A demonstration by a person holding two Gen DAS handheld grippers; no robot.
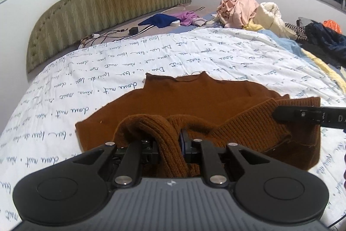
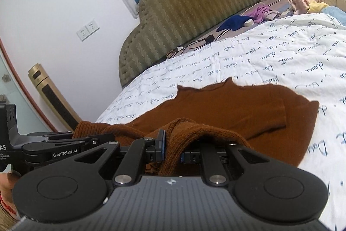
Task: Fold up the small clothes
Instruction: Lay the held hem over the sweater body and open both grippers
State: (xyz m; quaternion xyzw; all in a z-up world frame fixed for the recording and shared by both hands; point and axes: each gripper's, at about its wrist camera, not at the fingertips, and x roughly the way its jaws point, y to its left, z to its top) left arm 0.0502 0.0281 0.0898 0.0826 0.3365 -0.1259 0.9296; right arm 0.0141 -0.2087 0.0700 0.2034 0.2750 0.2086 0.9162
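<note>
Both tools, left point(image 1: 170, 144) and right point(image 2: 173, 148), pinch a ribbed brown knit sweater point(image 1: 194, 99).

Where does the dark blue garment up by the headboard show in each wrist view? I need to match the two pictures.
Left wrist view: the dark blue garment lies upper centre, just left of the purple clothes.
Right wrist view: it lies upper right, again left of the purple clothes.
Shared landmark: the olive padded headboard, behind the garment in both views.
</note>
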